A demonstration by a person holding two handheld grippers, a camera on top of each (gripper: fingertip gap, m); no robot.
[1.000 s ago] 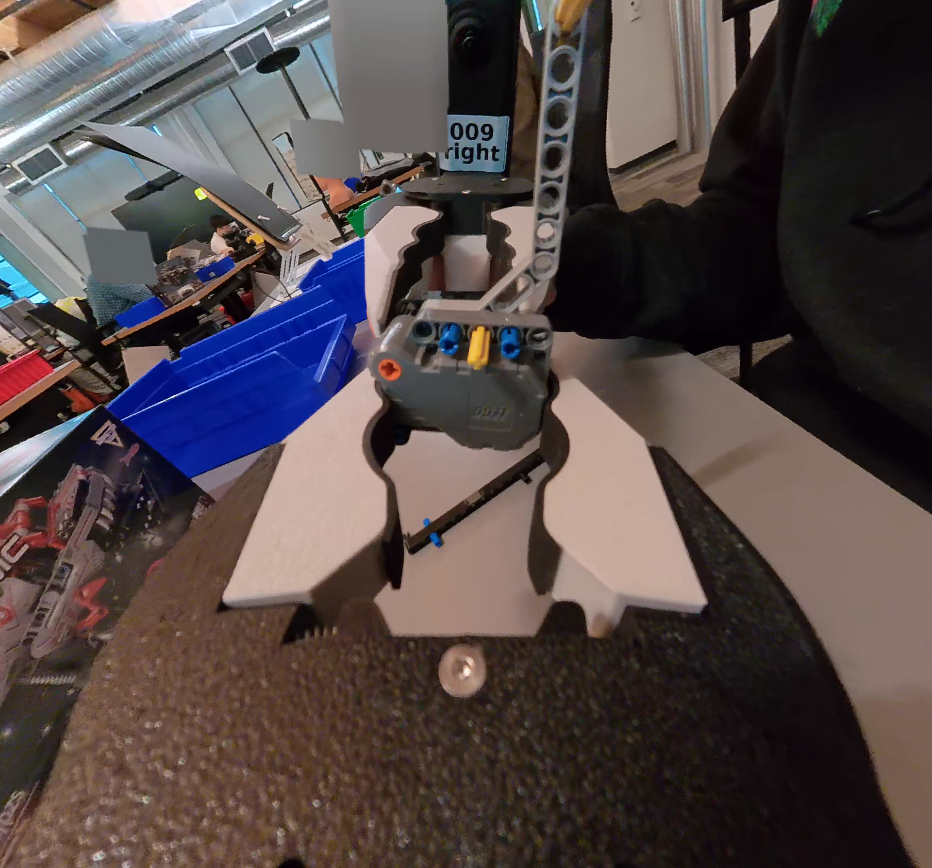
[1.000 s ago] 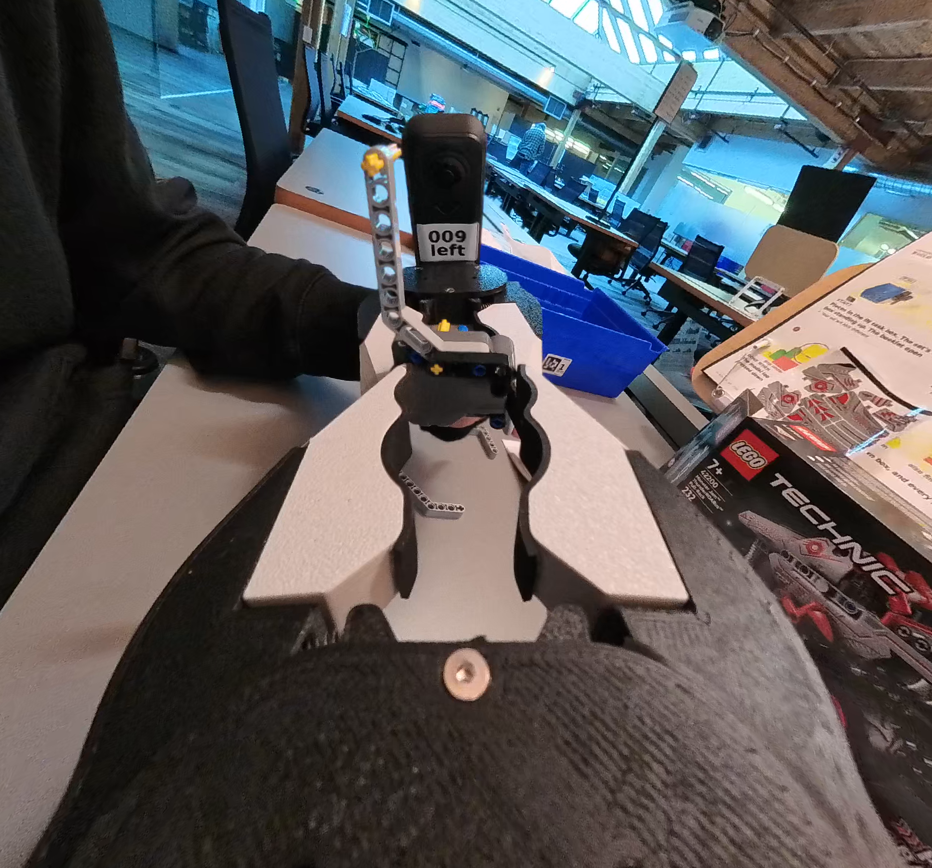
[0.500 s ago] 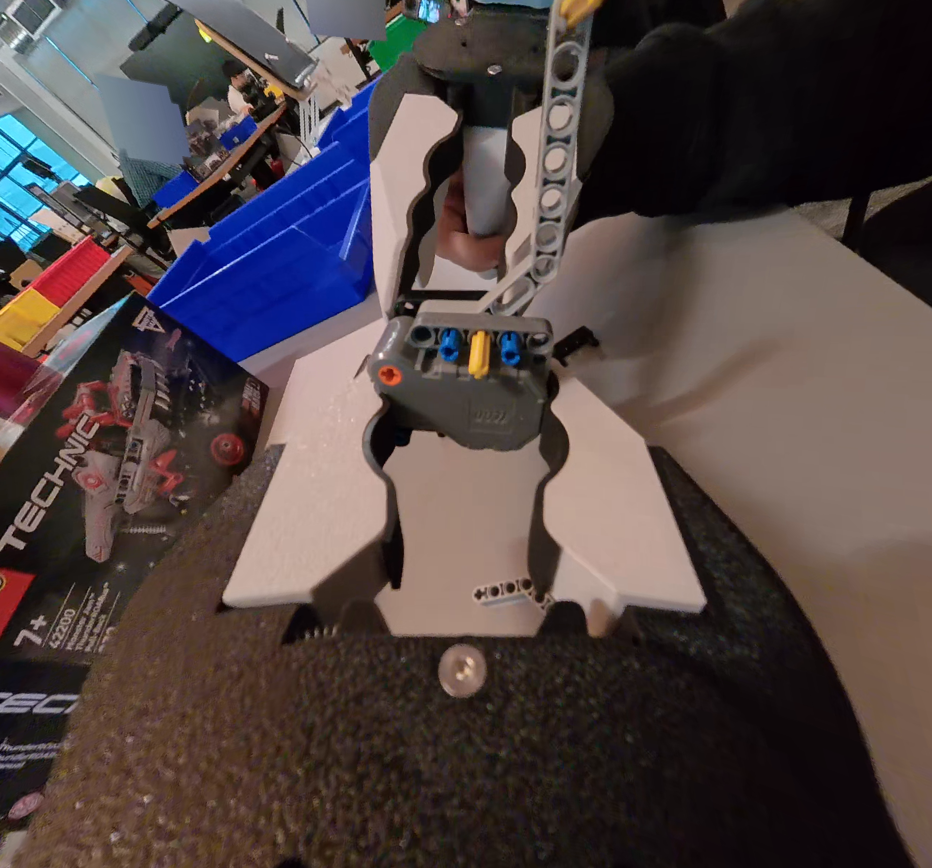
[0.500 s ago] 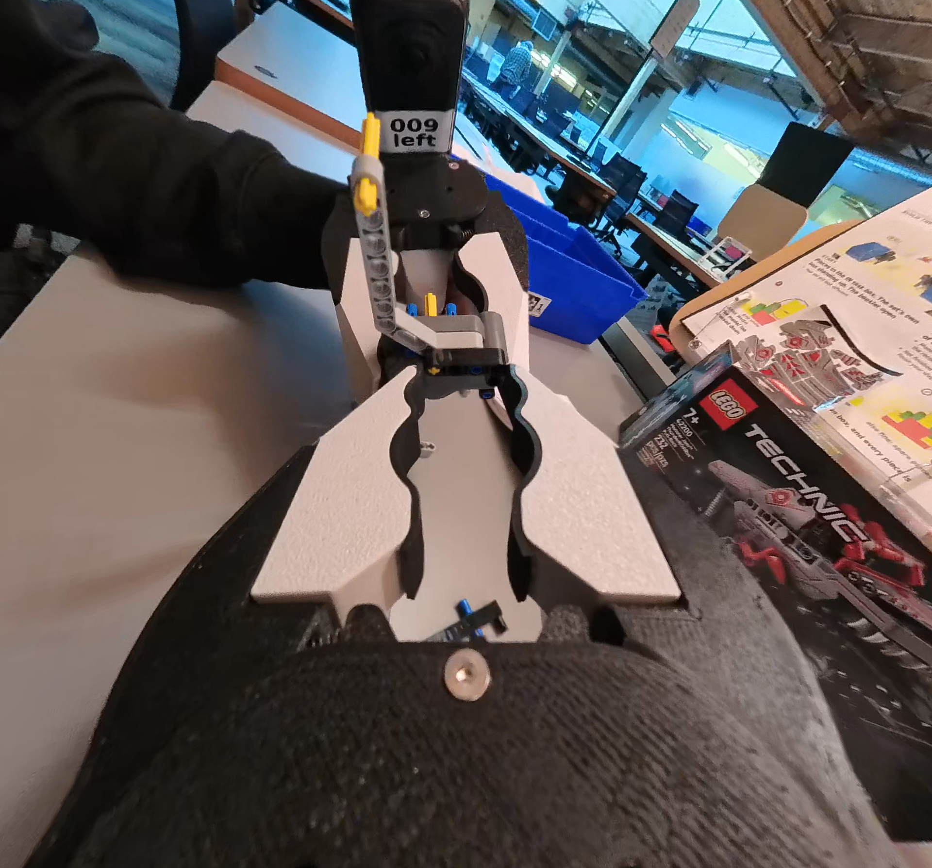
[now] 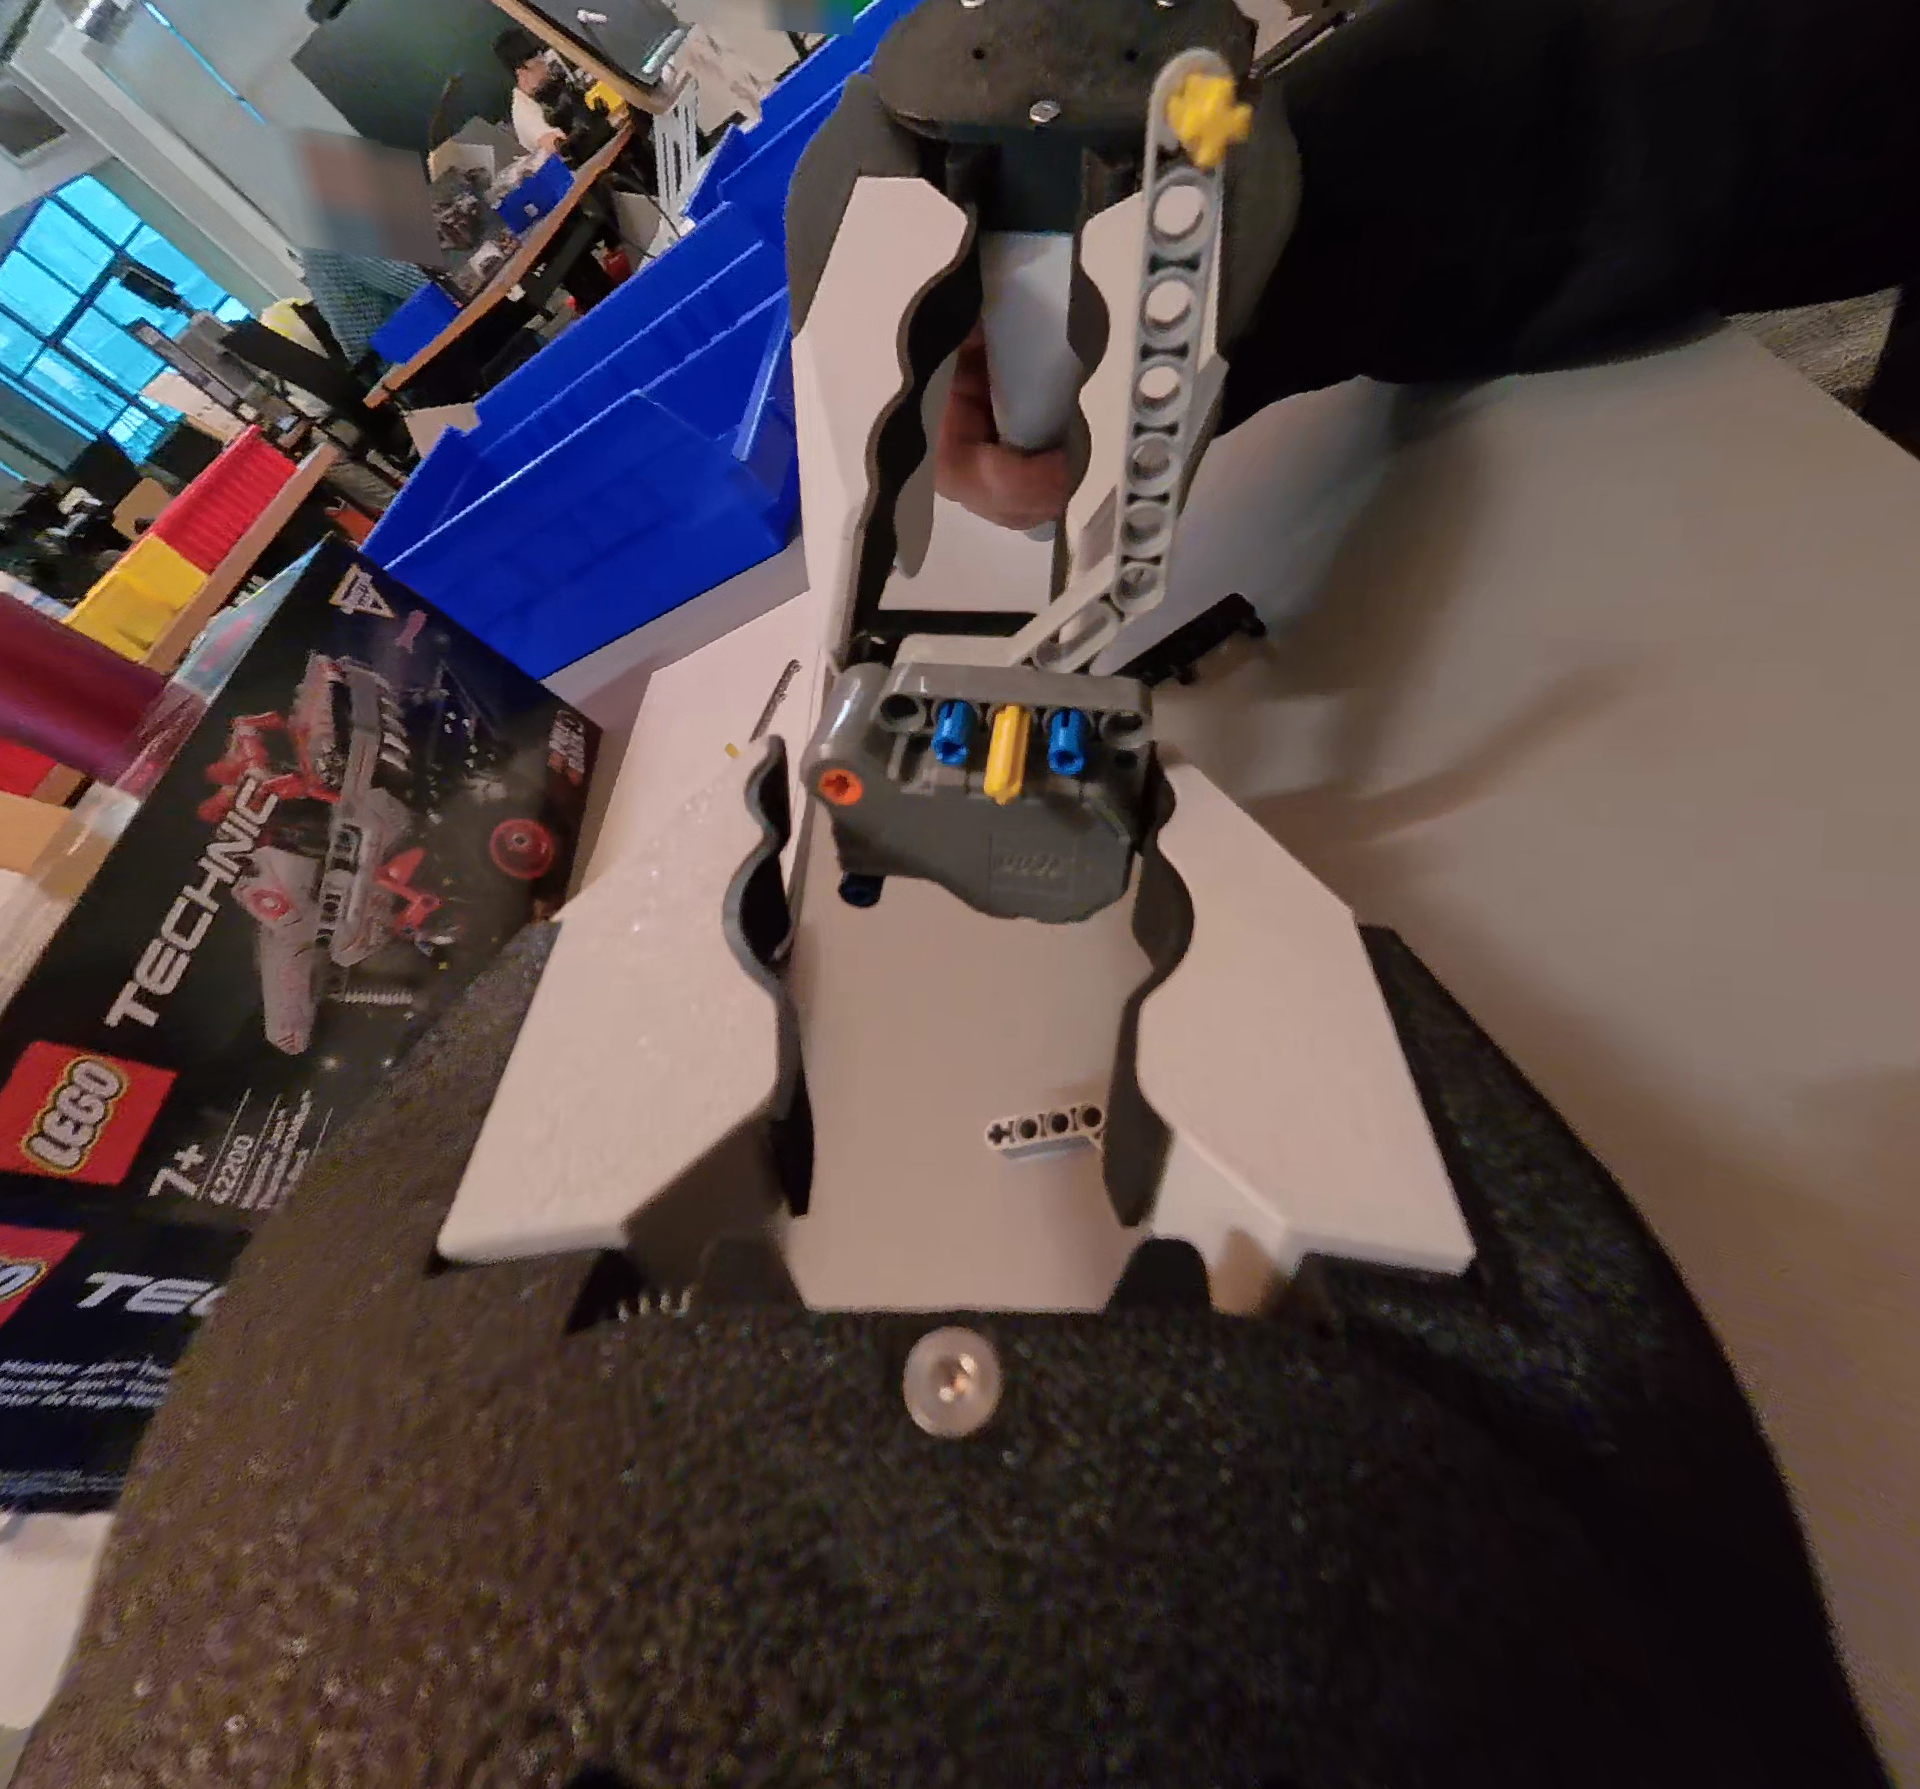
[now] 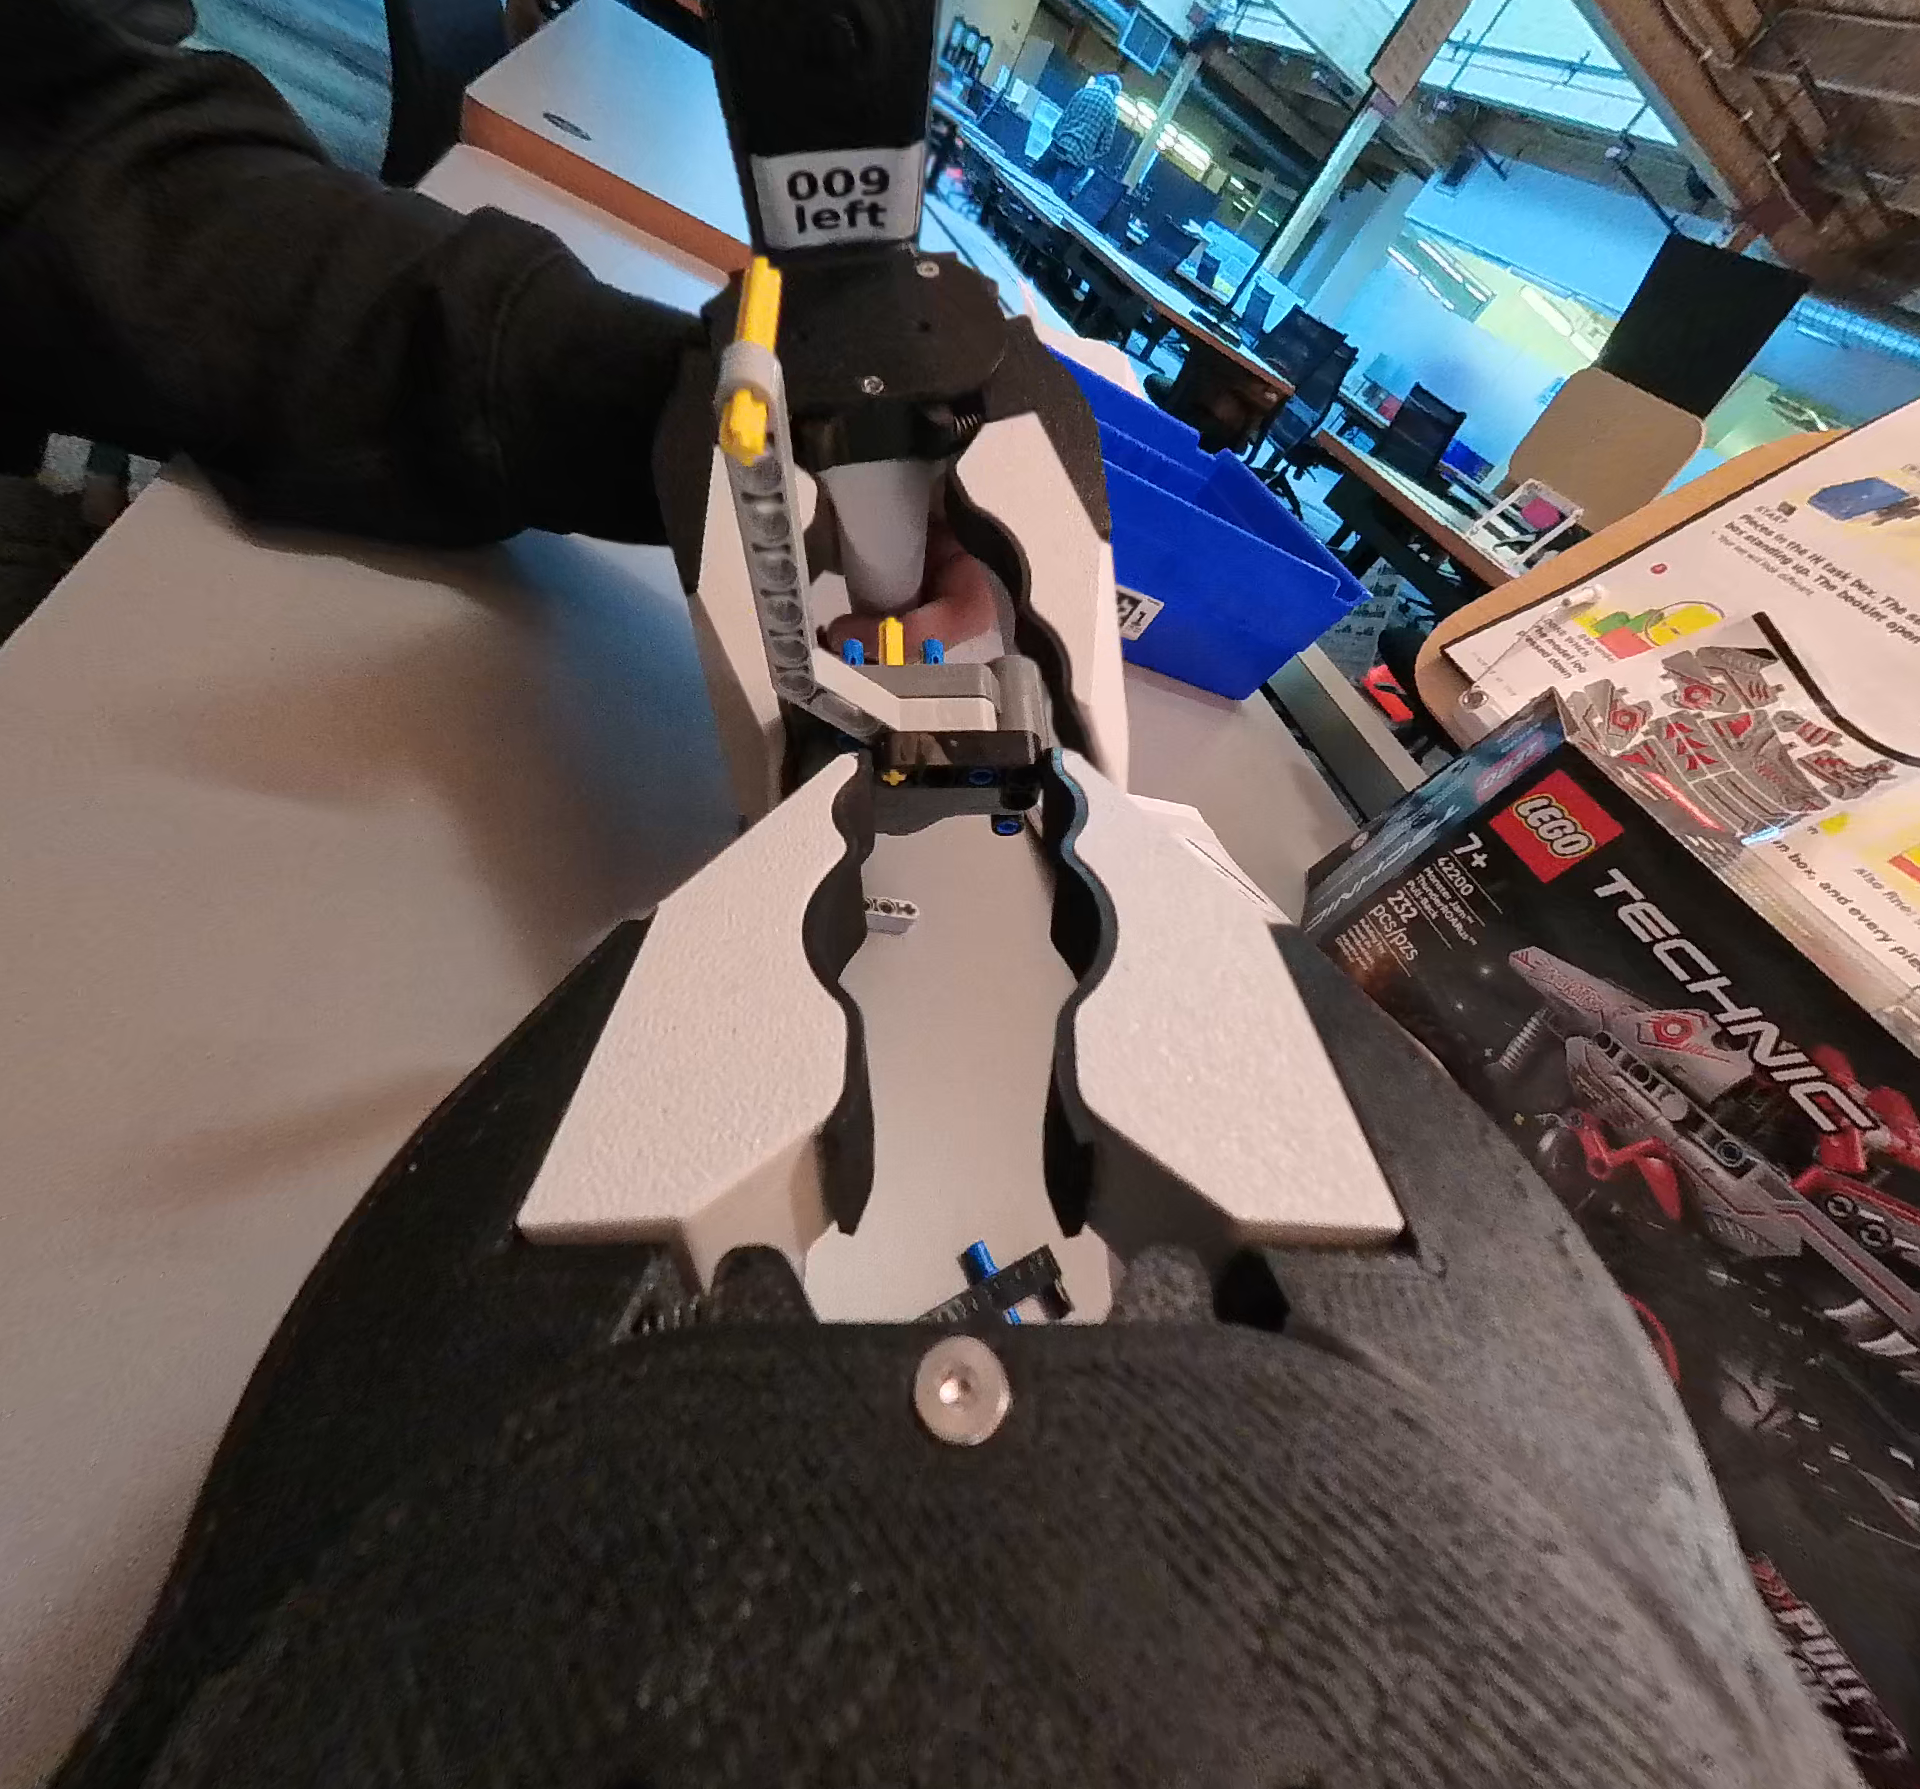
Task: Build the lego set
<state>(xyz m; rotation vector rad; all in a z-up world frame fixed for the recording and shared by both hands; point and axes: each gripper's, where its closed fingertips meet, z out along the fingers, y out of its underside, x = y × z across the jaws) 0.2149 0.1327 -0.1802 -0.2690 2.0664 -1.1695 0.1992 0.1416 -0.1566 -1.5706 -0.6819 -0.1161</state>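
I hold a lego assembly (image 5: 987,825) over the white table (image 5: 1558,804) with both grippers. It is a dark grey motor block with blue pins and a yellow axle. A long light grey beam (image 5: 1164,389) rises from it, tipped by a yellow axle (image 5: 1205,113). My left gripper (image 5: 961,773) is shut on the motor block. My right gripper (image 6: 956,783) faces it and is shut on the assembly's black beam (image 6: 956,752). A small light grey beam (image 5: 1044,1128) lies on the table under the left gripper. A black beam with blue pins (image 6: 1003,1287) lies under the right gripper.
A lego box (image 5: 260,908) lies to the left and shows on the right in the right wrist view (image 6: 1662,1012). Blue bins (image 5: 623,472) stand behind it. An instruction sheet on a board (image 6: 1766,648) stands at the right. A person's black sleeve (image 6: 312,337) reaches in. The grippers are tip to tip, or close to it.
Both grippers, still holding the assembly, have tipped down towards the table and come closer together. The small grey beam now shows under the left gripper.
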